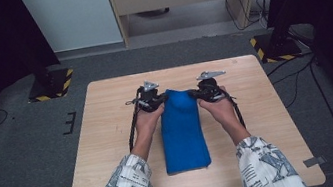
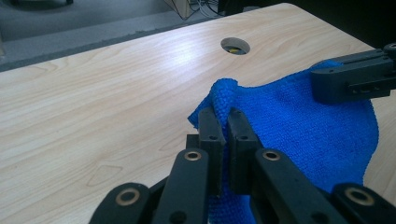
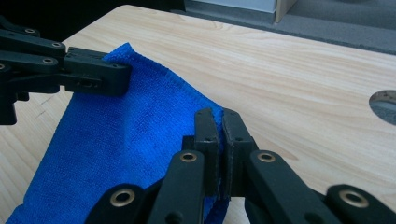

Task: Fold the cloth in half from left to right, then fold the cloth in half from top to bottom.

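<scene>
One blue cloth point(image 1: 184, 136) on one table point(image 1: 110, 133), pinched by two grippers.

Left tongs point(image 2: 223, 114) pinch the blue cloth's point(image 2: 303, 126) corner above the table point(image 2: 102, 102)

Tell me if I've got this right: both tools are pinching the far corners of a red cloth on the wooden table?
Not quite: the cloth is blue, as the high view shows. The left tool and right tool do each pinch a far corner of it on the wooden table.
</scene>
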A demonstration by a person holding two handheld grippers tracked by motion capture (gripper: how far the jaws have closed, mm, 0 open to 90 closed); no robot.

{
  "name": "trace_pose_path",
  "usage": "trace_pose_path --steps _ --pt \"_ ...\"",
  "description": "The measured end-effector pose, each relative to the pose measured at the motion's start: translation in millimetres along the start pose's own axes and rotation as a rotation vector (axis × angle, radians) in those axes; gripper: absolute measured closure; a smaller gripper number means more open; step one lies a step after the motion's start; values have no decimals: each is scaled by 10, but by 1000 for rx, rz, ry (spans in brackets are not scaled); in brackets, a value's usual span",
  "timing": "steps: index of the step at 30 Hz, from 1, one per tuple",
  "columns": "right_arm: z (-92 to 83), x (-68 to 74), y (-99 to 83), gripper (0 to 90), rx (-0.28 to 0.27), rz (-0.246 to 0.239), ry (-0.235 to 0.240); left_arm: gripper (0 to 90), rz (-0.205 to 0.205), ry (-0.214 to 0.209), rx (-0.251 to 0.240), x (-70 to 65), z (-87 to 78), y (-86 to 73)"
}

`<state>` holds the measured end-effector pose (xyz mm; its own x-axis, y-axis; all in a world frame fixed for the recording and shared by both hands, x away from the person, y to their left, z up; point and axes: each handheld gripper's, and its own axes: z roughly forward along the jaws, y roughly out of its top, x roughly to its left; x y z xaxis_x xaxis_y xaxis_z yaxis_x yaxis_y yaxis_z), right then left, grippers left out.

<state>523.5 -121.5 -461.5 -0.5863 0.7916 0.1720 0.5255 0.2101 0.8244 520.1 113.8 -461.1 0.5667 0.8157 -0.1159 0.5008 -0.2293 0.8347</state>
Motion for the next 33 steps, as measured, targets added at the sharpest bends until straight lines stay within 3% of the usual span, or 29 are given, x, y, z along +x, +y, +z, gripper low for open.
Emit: trace_pose_path --steps 21,33 --pt "4 53 189 869 -26 -38 -10 859 -4 -14 -63 95 -122 148" --pt "-182 243 164 867 -39 -99 -13 858 33 -6 -63 17 -267 96"
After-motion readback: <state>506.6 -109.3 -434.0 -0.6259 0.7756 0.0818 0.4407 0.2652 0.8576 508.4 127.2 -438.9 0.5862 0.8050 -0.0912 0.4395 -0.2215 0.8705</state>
